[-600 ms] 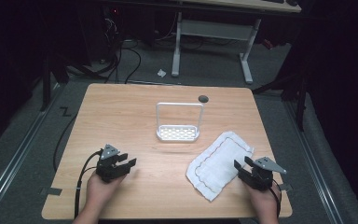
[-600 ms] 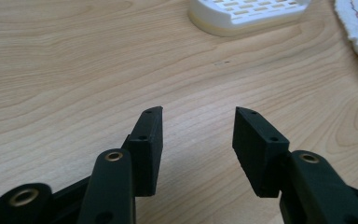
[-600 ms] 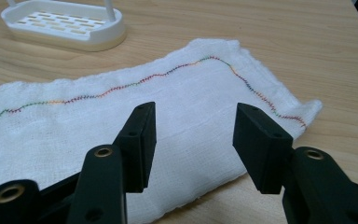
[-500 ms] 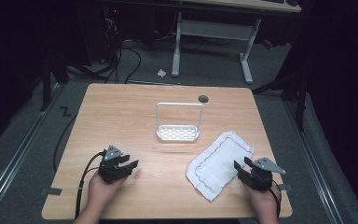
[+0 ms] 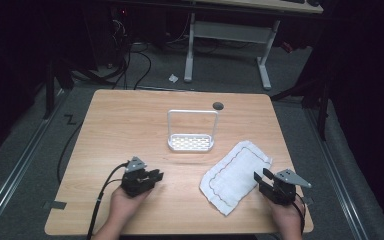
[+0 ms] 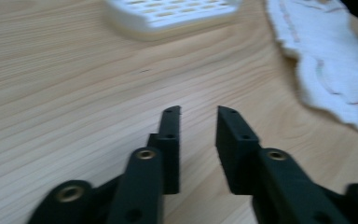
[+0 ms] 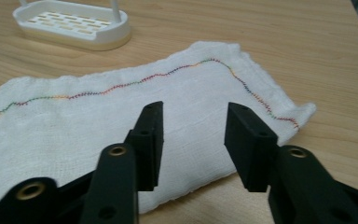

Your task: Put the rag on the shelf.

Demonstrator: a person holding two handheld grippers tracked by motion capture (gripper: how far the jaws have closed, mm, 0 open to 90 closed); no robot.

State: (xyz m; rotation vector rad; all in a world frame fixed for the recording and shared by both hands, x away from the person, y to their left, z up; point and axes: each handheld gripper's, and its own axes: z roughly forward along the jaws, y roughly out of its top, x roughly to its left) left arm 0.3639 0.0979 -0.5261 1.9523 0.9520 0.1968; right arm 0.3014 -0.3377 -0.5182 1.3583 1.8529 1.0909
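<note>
Two grippers are held low at the near edge of the wooden table (image 5: 130, 125), each in a hand. The left gripper (image 5: 152, 177) is kept over bare wood, its jaws parted with nothing between them, as the left gripper view (image 6: 198, 112) also shows. The right gripper (image 5: 260, 179) is placed at the near right edge of the white cloth (image 5: 237, 175), and in the right gripper view (image 7: 193, 109) its jaws are seen apart above the fabric, with no fold pinched.

The cloth is spread flat, slantwise, right of centre, its coloured stitched border (image 7: 121, 86) running along the edge. Just beyond it, near the table's middle, the white rack (image 5: 191, 142) is set upright with its wire hoop raised, apart from the cloth. A small dark disc (image 5: 218, 105) is seen at the far edge.

The step in hand is judged to be the approach, before any grasp. Next, the right jaws would have to be lowered onto a cloth edge and closed, while the left gripper is brought across to the near left corner.
</note>
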